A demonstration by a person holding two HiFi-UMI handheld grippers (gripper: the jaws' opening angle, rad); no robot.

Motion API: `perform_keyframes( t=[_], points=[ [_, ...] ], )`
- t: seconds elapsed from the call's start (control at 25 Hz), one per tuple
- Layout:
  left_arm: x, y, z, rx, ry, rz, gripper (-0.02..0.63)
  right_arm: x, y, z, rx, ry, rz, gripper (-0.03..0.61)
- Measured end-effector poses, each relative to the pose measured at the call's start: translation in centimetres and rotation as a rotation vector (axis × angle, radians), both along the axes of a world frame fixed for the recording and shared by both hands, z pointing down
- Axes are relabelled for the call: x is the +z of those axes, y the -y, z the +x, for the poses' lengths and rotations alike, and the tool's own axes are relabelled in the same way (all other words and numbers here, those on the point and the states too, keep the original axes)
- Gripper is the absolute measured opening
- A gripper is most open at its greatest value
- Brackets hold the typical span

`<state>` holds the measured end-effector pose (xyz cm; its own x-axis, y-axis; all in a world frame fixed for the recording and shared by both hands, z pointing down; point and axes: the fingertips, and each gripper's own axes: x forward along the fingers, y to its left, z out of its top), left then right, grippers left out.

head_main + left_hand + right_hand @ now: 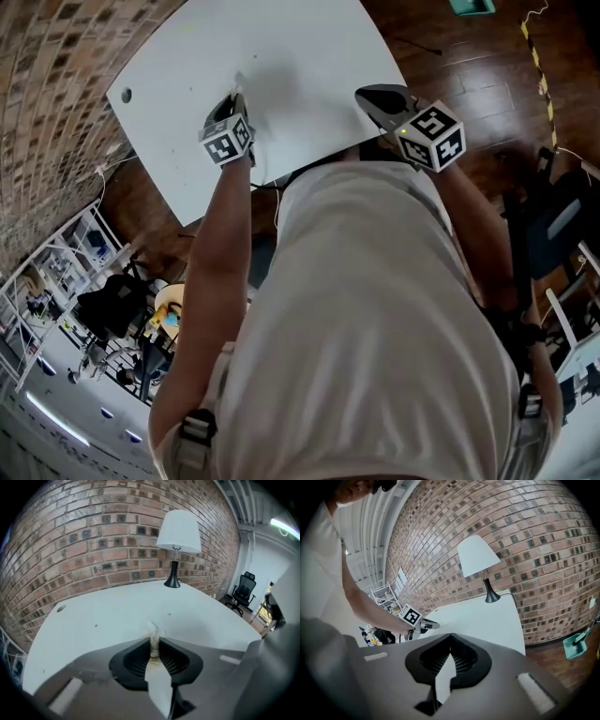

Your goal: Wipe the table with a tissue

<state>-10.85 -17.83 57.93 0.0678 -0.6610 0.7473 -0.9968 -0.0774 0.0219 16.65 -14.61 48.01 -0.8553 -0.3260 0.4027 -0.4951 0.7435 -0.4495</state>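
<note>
Tissue (152, 631) was gripped between the closed jaws of the left tool (153, 643). A crumpled white wad of it was seen just beyond the jaw tips, low over the white tabletop (108, 613); whether it touched the surface could not be told. In the head view, this tool was placed over the near middle of the tabletop. The right tool (450, 638) was held with its jaws shut together and nothing between them, by the tabletop's near right edge, well apart from the left tool. A lamp (178, 529) with a white shade was stood at the far edge of the tabletop, before a brick wall (84, 541). A small dark hole (61, 608) was seen near the tabletop's far left corner. A chair (244, 590) was placed on the floor to the far right.
</note>
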Motion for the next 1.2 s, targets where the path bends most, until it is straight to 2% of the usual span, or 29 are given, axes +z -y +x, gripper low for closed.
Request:
perform_keyframes(
  t=[0.08,0.16,0.24,0.28,0.36,0.52,0.68,0.96,1.08,1.2],
  points=[
    [-0.1,0.6,-1.0,-0.073,-0.048,0.015,0.069,0.2,-0.1,0.2,-0.001,-0.005,-0.007,0.008],
    [-0.4,1.9,-1.3,-0.133,-0.141,0.043,0.071,0.5,-0.3,0.3,-0.002,-0.014,-0.015,0.008],
    [-0.8,3.6,-0.8,-0.149,-0.228,0.074,0.071,0.9,-0.3,0.2,-0.001,-0.022,-0.023,0.008],
    [-1.0,4.4,-0.4,-0.131,-0.239,0.081,0.071,1.1,-0.4,0.2,-0.001,-0.026,-0.028,0.008],
    [-1.0,5.8,0.6,-0.067,-0.207,0.072,0.071,1.2,-0.6,0.0,0.0,-0.032,-0.036,0.008],
    [-0.5,7.6,1.5,0.05,-0.097,0.034,0.071,1.0,-0.4,-0.2,0.019,-0.037,-0.041,0.008],
    [0.5,8.4,0.5,0.05,-0.047,0.008,0.071,0.9,0.1,0.2,0.043,-0.039,-0.041,0.008],
    [1.0,9.1,2.1,0.07,0.046,0.018,0.069,1.0,0.1,1.0,0.06,-0.067,-0.027,0.008],
    [1.4,9.4,4.0,0.131,0.041,0.022,0.069,1.0,0.1,0.9,0.059,-0.066,-0.023,0.008],
    [2.1,9.2,7.1,0.241,0.075,0.022,0.066,1.0,-0.1,0.8,0.056,-0.065,-0.02,0.008]
  ],
)
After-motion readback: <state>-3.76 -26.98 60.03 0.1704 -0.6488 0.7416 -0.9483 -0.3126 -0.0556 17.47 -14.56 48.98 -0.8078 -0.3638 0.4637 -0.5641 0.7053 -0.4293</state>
